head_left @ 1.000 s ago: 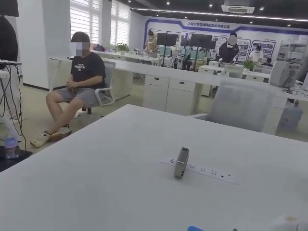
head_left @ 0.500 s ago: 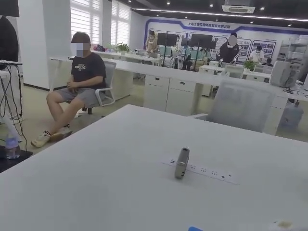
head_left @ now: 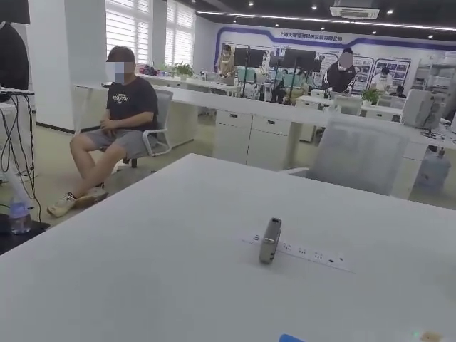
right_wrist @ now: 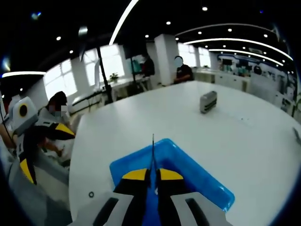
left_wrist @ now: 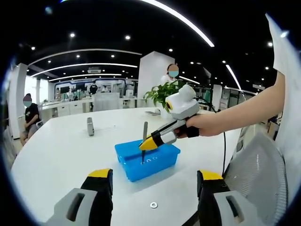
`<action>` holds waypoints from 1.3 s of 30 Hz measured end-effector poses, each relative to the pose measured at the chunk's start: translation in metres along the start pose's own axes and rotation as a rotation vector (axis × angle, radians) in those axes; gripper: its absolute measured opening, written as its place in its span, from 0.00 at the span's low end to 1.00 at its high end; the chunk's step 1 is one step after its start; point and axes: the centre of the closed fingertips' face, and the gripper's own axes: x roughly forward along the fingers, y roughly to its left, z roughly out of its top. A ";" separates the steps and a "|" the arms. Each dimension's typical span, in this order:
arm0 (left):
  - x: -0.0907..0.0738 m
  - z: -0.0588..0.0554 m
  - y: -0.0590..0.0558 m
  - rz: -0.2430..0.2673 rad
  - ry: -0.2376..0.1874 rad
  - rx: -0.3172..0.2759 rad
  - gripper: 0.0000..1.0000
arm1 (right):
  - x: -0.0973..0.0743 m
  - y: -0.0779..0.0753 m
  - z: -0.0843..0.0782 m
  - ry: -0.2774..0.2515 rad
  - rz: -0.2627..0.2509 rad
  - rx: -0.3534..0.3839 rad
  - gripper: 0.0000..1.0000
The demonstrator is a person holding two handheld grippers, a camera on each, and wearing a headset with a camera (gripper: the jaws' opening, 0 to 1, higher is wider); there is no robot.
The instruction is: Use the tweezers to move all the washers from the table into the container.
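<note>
While your left gripper [left_wrist: 155, 179] waits wide open and empty, one washer [left_wrist: 154, 205] lies on the table [left_wrist: 56, 155], seen between its jaws. Beyond, your right gripper [left_wrist: 146, 144] clamps the tweezers [left_wrist: 144, 134], tips down inside the blue container [left_wrist: 141, 173]. The pale shape [head_left: 429, 335] at the head view's lower right edge has nearly sunk away this past second: probably a drop-off, with this washer left.

Container [left_wrist: 147, 160] bright blue; table [left_wrist: 56, 155] plain white; washer [left_wrist: 154, 205] silver; tweezers [left_wrist: 145, 132] grey; right gripper [left_wrist: 142, 147] white, tips yellow over black.
</note>
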 end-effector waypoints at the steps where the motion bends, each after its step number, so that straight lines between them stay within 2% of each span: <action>1: 0.000 0.000 0.000 -0.001 0.001 -0.001 0.74 | -0.001 0.000 0.002 -0.005 -0.002 -0.009 0.04; 4: 0.000 0.000 0.000 -0.001 0.001 0.001 0.74 | -0.004 -0.002 0.008 -0.037 -0.003 -0.015 0.04; 7: 0.000 0.000 -0.001 -0.003 0.002 0.002 0.74 | -0.010 0.004 0.019 -0.072 0.009 -0.038 0.04; 11: 0.000 0.000 -0.001 -0.005 0.000 0.000 0.74 | -0.019 0.028 0.032 -0.096 0.045 -0.111 0.04; 13: 0.000 0.000 -0.001 -0.006 0.001 0.003 0.74 | -0.021 0.035 0.032 -0.104 0.059 -0.125 0.04; 16: 0.000 0.000 -0.001 -0.006 0.001 0.003 0.74 | -0.021 0.051 0.031 -0.105 0.110 -0.142 0.03; 20: -0.001 0.000 -0.001 -0.006 0.002 0.004 0.74 | -0.020 0.071 0.024 -0.081 0.150 -0.178 0.03; 24: -0.001 0.001 -0.001 -0.005 -0.002 0.000 0.74 | -0.012 0.084 0.013 -0.060 0.198 -0.164 0.03; 27: -0.001 0.001 -0.001 -0.004 0.000 0.001 0.74 | -0.005 0.096 -0.001 -0.010 0.250 -0.146 0.04; 30: -0.001 0.001 -0.001 -0.005 0.000 0.003 0.74 | 0.001 0.103 -0.012 0.021 0.283 -0.130 0.04; 39: -0.001 0.001 -0.001 -0.003 -0.005 -0.001 0.74 | 0.010 0.116 -0.033 0.082 0.321 -0.099 0.04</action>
